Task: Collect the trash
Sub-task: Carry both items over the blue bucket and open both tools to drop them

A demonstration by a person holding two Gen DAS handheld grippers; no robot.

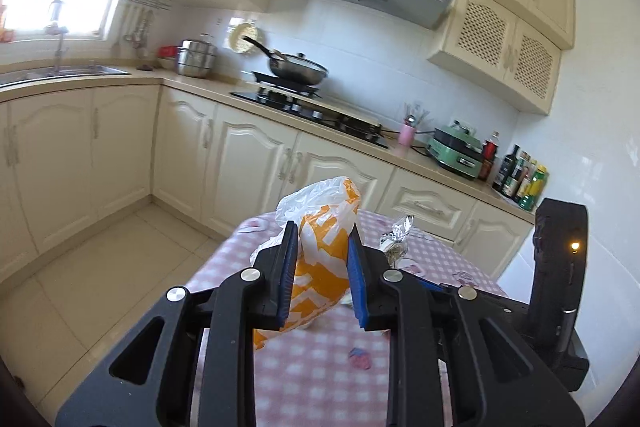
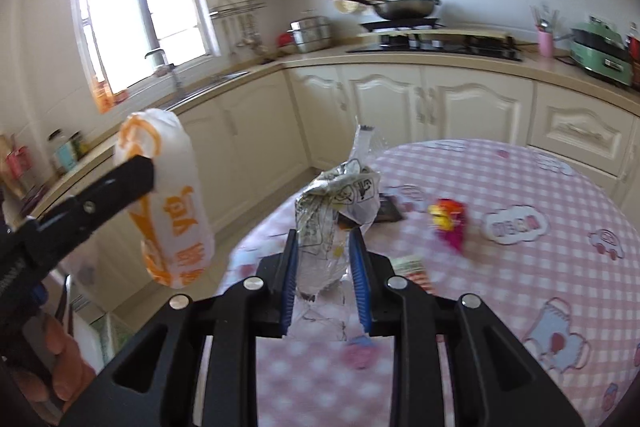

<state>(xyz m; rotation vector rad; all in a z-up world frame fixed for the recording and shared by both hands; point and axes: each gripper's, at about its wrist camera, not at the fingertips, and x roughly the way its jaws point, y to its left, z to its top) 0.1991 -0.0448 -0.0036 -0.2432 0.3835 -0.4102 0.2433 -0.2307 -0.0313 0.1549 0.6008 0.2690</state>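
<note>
**Mia:** Trash is up in the air! The left hand-held gripper (image 1: 322,259) is squeezed on the orange and white plastic bag (image 1: 320,251). The right hand-held gripper (image 2: 324,267) is squeezed on the crinkly silver wrapper (image 2: 340,203), over the near left edge of the desk (image 2: 520,267).

**Ben:** Hold both tight, I think. The bag is soft and could slip. A red and yellow wrapper (image 2: 450,221) lies farther right on the desk, so come back for it.
</note>
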